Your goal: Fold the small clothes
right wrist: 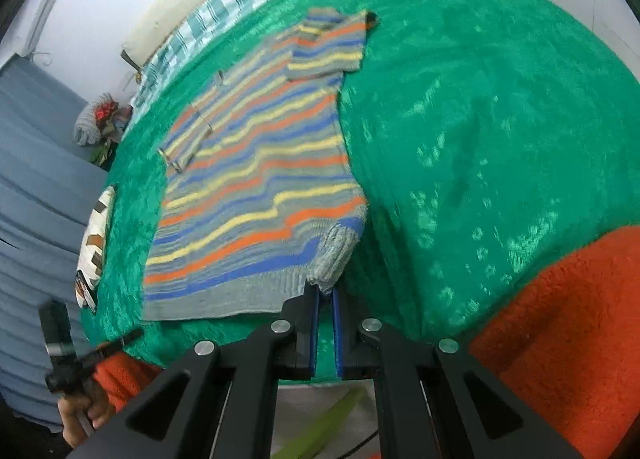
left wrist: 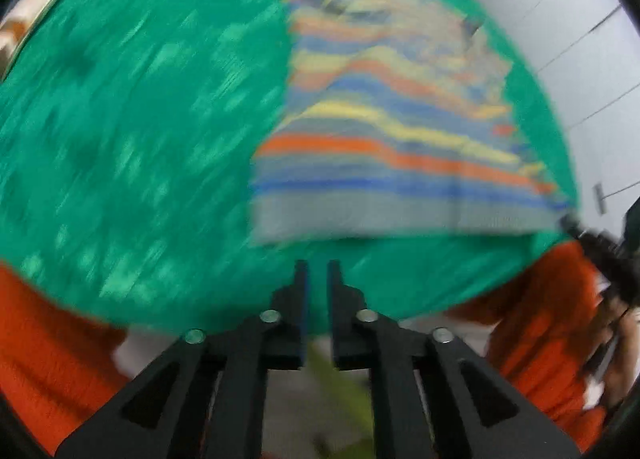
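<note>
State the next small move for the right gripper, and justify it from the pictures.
Probably lift and carry the pinched hem corner across: the right gripper seems shut on the striped sweater at its near corner, while the garment lies flat on the green blanket.

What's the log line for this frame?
sweater: flat on green blanket, one sleeve folded in | right gripper: at hem corner, grip unclear | left gripper: free, off sweater

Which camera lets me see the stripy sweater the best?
The right wrist view. There the stripy sweater is fairly sharp and shows whole, spread on the green blanket, one sleeve folded over. The left wrist view shows it too, but badly smeared by motion blur, so only its stripes read.
</note>
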